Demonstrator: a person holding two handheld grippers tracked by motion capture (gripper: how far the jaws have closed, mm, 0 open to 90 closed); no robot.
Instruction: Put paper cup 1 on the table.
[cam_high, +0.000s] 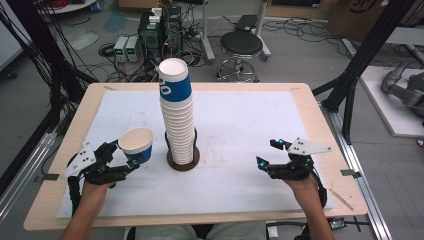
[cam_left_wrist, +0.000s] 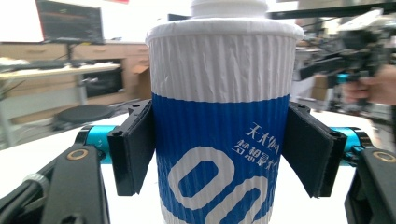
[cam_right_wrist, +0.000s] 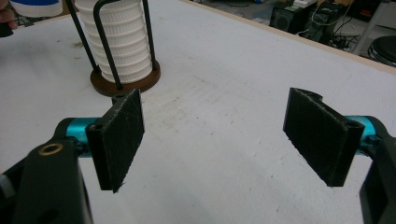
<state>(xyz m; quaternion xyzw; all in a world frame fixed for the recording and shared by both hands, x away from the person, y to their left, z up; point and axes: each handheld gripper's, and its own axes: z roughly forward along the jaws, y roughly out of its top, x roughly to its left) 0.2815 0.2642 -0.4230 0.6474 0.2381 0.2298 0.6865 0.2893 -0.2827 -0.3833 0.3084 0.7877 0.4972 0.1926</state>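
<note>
Cup: a ribbed paper cup, white above and blue below (cam_high: 137, 144), sits upright between the pads of the left gripper (cam_high: 121, 161), just left of the cup stack and held above the white table mat (cam_high: 240, 125).
Left gripper hold: in the left gripper view the two black pads (cam_left_wrist: 135, 149) bracket the cup's (cam_left_wrist: 224, 121) blue band from either side; the left pad touches the wall, the right looks in contact too, so I judge a light grip, firm enough to carry the cup without crushing it.
Cup stack: a tall column of nested white and blue paper cups (cam_high: 177, 112) stands inside a black wire holder on a round brown wooden base (cam_high: 183, 161), which keeps the column from tipping.
Right gripper: the right gripper (cam_high: 270, 156) rests low over the mat, well apart from the stack, jaws spread wide with nothing between them, apparently kept out of the way.
Table: a light wooden tabletop (cam_high: 305, 97) carries the mat.
</note>
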